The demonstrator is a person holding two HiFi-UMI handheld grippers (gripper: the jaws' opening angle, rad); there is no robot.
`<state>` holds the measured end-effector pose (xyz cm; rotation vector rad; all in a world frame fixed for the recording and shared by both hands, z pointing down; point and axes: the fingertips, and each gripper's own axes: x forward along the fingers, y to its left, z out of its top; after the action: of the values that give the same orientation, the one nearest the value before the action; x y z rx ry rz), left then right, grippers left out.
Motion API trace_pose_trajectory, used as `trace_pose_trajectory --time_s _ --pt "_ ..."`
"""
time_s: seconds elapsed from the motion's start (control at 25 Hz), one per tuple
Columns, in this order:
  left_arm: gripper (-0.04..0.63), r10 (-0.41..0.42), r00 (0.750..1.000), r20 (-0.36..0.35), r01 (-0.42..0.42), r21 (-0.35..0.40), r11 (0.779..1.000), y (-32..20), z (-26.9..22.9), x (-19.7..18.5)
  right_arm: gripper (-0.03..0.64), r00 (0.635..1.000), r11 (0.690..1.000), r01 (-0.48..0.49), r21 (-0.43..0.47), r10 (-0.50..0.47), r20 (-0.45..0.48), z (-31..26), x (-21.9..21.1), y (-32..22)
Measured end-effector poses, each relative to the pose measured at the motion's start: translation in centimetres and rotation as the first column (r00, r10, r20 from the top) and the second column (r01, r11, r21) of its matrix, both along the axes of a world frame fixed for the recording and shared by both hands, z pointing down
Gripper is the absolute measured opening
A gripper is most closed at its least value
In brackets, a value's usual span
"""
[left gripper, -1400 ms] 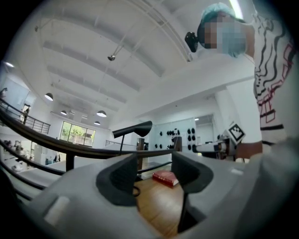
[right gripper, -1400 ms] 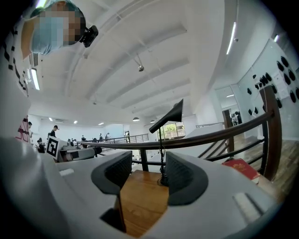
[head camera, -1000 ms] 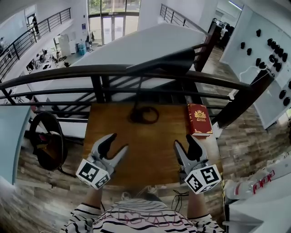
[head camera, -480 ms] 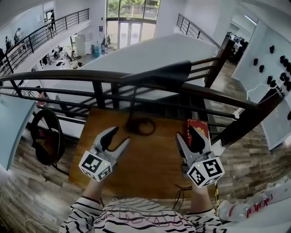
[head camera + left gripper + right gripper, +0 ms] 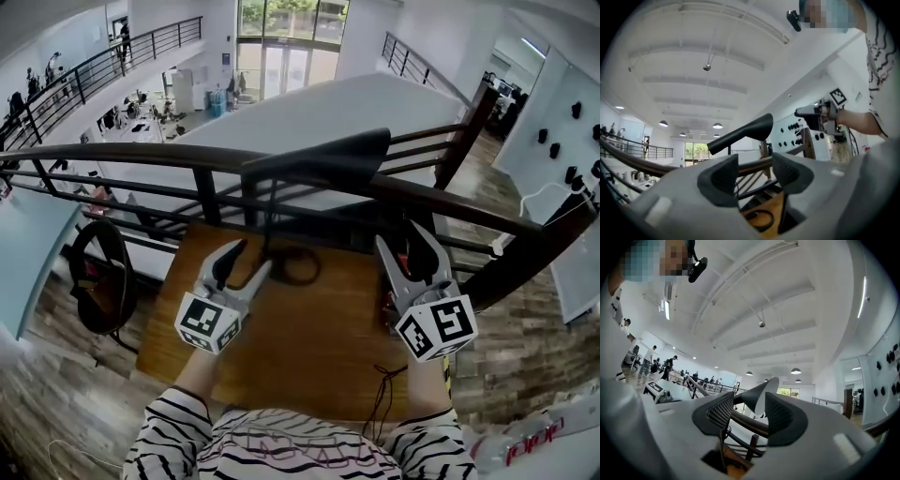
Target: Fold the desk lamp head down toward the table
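Note:
The desk lamp's long black head (image 5: 319, 155) stands raised above the wooden table (image 5: 309, 347), level with the railing. Its thin stem (image 5: 272, 211) drops to a ring base (image 5: 296, 265). My left gripper (image 5: 247, 261) is open just left of the stem, with nothing between its fingers. My right gripper (image 5: 403, 239) is to the right of the lamp; its jaws are closing slightly and hold nothing. In the left gripper view the lamp head (image 5: 740, 133) shows beyond the open left gripper (image 5: 754, 173). In the right gripper view the lamp head (image 5: 761, 394) lies ahead of the right gripper (image 5: 747, 414).
A dark railing (image 5: 141, 155) runs across just behind the table, with an open drop beyond it. A black cord (image 5: 380, 398) hangs over the table's near edge. A black round seat (image 5: 94, 281) stands to the left. A sliver of a red book (image 5: 386, 302) shows under the right gripper.
Both grippers have moved away from me toward the lamp and railing. The right one has risen and now covers the red book. The lamp has not moved.

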<state>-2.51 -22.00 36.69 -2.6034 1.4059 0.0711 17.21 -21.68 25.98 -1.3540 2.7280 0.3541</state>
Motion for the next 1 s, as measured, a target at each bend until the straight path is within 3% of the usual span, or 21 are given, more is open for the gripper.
trace_pose_trajectory --time_s 0.44,1.0 --pt "0.222 0.056 0.998 0.033 -0.053 -0.089 0.995 -8.4 2.1 -2.5 0.196 0.989 0.992 -0.119 0.046 0.122 -0.081 -5.1 -2.8 -7.7" --pt "0.222 0.115 0.992 0.053 -0.104 -0.181 0.978 -16.9 5.6 -3.1 0.196 0.953 0.966 -0.251 0.06 0.257 -0.162 -6.8 -4.2 -14.0"
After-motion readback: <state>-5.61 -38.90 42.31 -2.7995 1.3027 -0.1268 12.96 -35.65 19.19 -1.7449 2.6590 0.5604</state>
